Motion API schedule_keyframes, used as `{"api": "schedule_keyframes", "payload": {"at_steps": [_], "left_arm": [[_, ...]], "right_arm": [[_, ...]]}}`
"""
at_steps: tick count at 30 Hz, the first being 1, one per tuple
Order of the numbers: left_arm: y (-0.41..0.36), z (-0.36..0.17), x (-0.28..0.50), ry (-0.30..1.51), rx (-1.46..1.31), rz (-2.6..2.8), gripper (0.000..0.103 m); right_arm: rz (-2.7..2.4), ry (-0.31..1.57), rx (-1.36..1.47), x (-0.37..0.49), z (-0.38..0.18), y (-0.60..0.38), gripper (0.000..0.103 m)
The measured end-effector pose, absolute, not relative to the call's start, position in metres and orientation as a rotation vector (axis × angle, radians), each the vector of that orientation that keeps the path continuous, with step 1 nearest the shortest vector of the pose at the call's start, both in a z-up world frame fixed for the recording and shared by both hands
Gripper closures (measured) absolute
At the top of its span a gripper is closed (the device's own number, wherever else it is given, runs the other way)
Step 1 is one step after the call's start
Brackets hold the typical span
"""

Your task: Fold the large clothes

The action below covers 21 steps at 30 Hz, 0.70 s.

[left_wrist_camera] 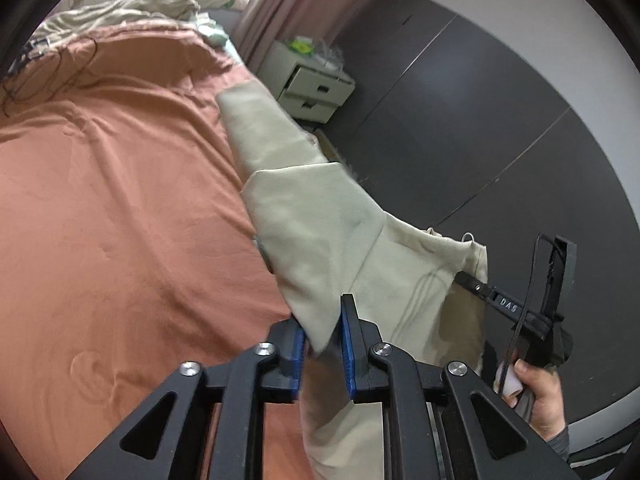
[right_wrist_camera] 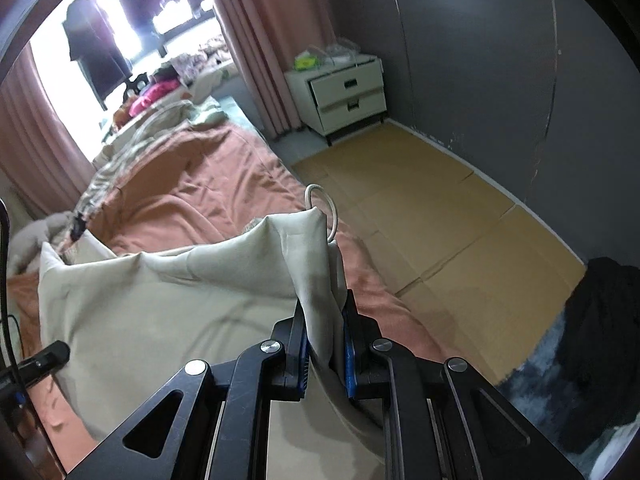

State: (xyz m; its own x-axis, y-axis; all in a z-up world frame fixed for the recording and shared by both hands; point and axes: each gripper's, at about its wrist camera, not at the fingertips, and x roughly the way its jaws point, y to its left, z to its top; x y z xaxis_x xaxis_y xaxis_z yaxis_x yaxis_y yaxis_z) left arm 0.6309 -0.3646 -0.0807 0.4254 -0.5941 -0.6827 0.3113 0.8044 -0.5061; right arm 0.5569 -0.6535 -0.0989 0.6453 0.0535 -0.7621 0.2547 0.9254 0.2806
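A large pale beige garment (left_wrist_camera: 316,216) hangs in the air above a bed with a rust-orange cover (left_wrist_camera: 120,200). My left gripper (left_wrist_camera: 322,328) is shut on one corner of it. My right gripper (right_wrist_camera: 325,320) is shut on another bunched edge of the same garment (right_wrist_camera: 168,308), beside a white drawstring loop (right_wrist_camera: 326,210). The cloth sags between the two grippers down toward the bed (right_wrist_camera: 192,184). In the left wrist view the right gripper (left_wrist_camera: 466,280) shows at the lower right, held in a hand.
A white two-drawer nightstand (right_wrist_camera: 348,92) stands by pink curtains (right_wrist_camera: 256,40) at the far end. Flat cardboard sheets (right_wrist_camera: 432,216) cover the floor right of the bed. A dark grey wall (right_wrist_camera: 480,60) runs along the right. Dark clothing (right_wrist_camera: 600,340) lies at lower right. Bedding and clothes are piled at the bed's head (left_wrist_camera: 132,4).
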Motion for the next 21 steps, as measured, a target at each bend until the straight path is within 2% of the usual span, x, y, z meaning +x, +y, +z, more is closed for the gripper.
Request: {"api": "schedule_keyframes", "payload": {"at_steps": [1, 2, 3, 4, 5, 6, 11, 21], "left_arm": [[-0.364, -0.093, 0.641, 0.991, -0.307, -0.568, 0.082], [-0.362, -0.102, 0.647, 1.005, -0.295, -0.554, 0.070], [-0.359, -0.111, 0.652, 1.019, -0.298, -0.546, 0.061], [-0.354, -0.121, 0.656, 1.033, -0.312, -0.537, 0.044], [-0.348, -0.130, 0.657, 1.044, -0.334, -0.522, 0.036], [-0.343, -0.137, 0.657, 1.048, -0.353, -0.513, 0.035], [-0.333, -0.162, 0.644, 1.093, -0.352, -0.499, 0.035], [-0.345, -0.174, 0.598, 1.160, -0.307, -0.556, 0.035]], "right_arm": [[-0.135, 0.881, 0.376, 0.563, -0.108, -0.654, 0.088], [-0.157, 0.888, 0.353, 0.569, -0.115, -0.653, 0.086], [-0.195, 0.891, 0.304, 0.575, -0.123, -0.651, 0.070], [-0.246, 0.894, 0.258, 0.580, -0.129, -0.649, 0.060], [-0.286, 0.910, 0.235, 0.584, -0.134, -0.649, 0.040], [-0.324, 0.932, 0.223, 0.586, -0.141, -0.651, 0.035], [-0.342, 0.936, 0.357, 0.554, -0.150, -0.677, 0.035], [-0.415, 0.936, 0.498, 0.422, -0.155, -0.725, 0.035]]}}
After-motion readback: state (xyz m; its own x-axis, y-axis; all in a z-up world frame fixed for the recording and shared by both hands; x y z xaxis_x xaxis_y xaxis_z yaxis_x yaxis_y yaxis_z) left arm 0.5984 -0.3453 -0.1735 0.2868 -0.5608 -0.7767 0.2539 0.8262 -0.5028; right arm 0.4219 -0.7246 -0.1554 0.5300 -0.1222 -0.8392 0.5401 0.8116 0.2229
